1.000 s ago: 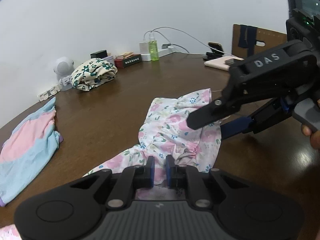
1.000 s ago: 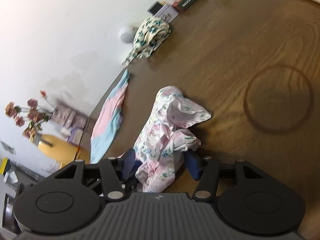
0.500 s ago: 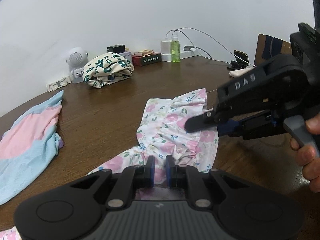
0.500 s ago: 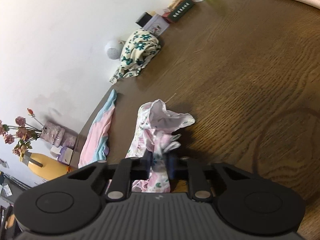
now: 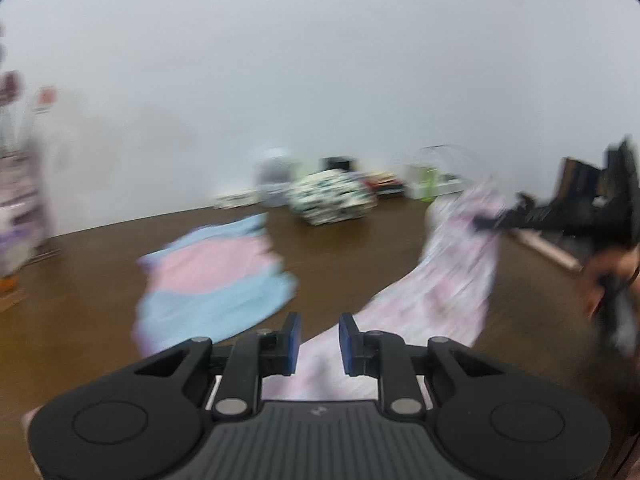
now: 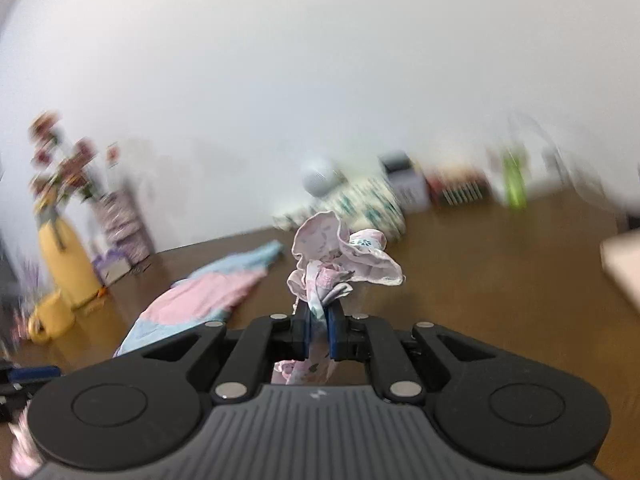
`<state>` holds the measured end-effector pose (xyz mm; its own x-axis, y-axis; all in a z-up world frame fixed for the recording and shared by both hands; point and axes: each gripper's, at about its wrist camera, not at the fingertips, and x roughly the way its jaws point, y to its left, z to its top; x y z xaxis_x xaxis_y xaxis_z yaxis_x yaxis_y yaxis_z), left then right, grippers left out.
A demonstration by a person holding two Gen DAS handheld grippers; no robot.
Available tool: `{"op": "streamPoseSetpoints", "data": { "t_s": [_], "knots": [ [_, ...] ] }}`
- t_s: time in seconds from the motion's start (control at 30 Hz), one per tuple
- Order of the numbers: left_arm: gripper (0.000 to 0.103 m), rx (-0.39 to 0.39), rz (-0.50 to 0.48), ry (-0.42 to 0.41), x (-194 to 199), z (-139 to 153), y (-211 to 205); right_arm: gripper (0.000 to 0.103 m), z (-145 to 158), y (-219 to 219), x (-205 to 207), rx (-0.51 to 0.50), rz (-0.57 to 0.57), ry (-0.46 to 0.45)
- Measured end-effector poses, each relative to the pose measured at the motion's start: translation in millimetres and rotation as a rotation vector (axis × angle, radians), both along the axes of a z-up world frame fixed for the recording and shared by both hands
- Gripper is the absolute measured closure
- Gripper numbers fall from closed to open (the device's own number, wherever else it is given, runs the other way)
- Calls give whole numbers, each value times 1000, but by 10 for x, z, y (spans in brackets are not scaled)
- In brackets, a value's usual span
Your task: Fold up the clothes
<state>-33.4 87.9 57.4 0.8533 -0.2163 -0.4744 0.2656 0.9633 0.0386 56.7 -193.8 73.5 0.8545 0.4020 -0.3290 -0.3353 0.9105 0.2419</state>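
Everything's smeared by motion, so no writing is legible. Your right hand-held gripper [image 6: 319, 322] is closing on a bunch of the floral garment [image 6: 340, 256], lower centre. Your left hand-held gripper [image 5: 319, 338] is opening, pads off the garment trailing below it. The folded pink-and-blue cloth [image 5: 212, 276] lies on the table [image 5: 80, 320], left of centre.

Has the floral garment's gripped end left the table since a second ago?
Yes. The floral garment, pinched in the right gripper, now hangs above the table, where it earlier lay.
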Motion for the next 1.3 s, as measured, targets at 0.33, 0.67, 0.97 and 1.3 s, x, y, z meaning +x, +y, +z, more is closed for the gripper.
{"op": "streamPoseSetpoints", "data": {
  "t_s": [0.33, 0.67, 0.97, 1.3],
  "knots": [
    [85, 103, 205, 158, -423, -545, 658, 97, 621, 1444, -639, -248, 561, -307],
    [85, 29, 180, 153, -459, -589, 723, 97, 33, 2781, -1164, -606, 937, -424],
    [77, -36, 117, 52, -898, -461, 948, 97, -335, 3010, -1246, -672, 1031, -361],
    [70, -217, 230, -105, -1137, -20, 1267, 95, -513, 2998, -1242, -690, 1030, -340]
  ]
}}
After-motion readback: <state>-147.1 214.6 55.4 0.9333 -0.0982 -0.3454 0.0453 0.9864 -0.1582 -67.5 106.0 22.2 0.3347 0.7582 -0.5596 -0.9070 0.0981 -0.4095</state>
